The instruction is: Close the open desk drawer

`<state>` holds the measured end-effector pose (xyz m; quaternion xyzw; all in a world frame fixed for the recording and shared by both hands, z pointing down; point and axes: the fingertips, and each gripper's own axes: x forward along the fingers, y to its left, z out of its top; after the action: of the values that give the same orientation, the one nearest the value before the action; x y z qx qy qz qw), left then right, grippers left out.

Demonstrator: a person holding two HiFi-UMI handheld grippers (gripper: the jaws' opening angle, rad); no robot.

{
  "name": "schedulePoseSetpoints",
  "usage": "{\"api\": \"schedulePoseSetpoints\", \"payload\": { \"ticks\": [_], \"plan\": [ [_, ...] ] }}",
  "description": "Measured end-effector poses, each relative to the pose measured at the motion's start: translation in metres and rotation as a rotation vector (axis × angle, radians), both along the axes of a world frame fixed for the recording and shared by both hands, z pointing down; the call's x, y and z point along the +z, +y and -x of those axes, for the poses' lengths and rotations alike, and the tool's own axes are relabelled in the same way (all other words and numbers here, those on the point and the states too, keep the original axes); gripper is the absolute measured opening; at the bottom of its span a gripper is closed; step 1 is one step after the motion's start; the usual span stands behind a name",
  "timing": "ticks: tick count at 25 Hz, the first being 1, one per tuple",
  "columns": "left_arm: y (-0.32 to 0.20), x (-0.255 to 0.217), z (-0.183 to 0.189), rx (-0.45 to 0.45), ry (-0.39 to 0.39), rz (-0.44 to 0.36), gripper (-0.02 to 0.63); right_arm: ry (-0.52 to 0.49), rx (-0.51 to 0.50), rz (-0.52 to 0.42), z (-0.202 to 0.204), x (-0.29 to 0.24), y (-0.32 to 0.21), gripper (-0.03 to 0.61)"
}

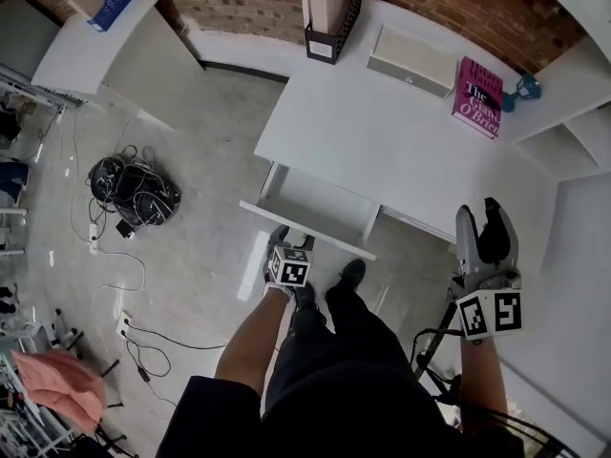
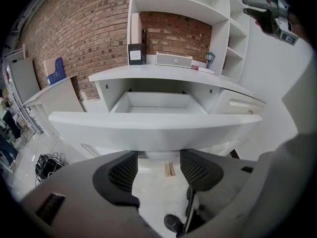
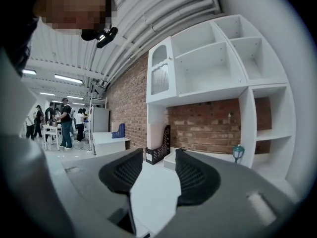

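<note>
Left claw (image 1: 291,239) released, empty, just before the front panel of the open drawer (image 1: 320,206), which juts from under the tabletop (image 1: 382,141). The panel's long axis runs crosswise ahead of the nearer left claw. Right claw (image 1: 480,219) released, empty, well apart.

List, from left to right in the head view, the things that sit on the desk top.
black file holder → white flat box → pink book → small teal lantern
</note>
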<state>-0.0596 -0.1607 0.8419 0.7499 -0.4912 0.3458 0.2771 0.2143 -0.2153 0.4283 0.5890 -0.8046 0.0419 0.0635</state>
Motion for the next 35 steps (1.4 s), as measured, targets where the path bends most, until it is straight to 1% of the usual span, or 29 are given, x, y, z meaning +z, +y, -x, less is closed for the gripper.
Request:
{"api": "schedulePoseSetpoints", "payload": {
  "ticks": [4, 8, 20, 25, 35],
  "plan": [
    [-0.015, 0.000, -0.004, -0.003, -0.007, -0.002, 0.264, -0.004, -0.032, -0.003, -0.007, 0.002, -0.019, 0.206],
    [-0.031, 0.000, -0.011, 0.000, -0.006, -0.008, 0.264, -0.006, -0.033, 0.011, -0.013, 0.007, -0.033, 0.205],
    [-0.073, 0.000, -0.022, 0.017, 0.015, -0.027, 0.264, 0.025, 0.030, 0.034, 0.006, 0.013, -0.053, 0.204],
    [-0.092, -0.001, -0.028, 0.017, 0.015, -0.054, 0.264, 0.044, 0.058, 0.053, 0.008, 0.019, -0.057, 0.204],
    [-0.122, 0.002, -0.038, 0.029, 0.028, -0.077, 0.264, 0.030, 0.083, 0.081, 0.014, 0.036, -0.067, 0.196]
  ]
}}
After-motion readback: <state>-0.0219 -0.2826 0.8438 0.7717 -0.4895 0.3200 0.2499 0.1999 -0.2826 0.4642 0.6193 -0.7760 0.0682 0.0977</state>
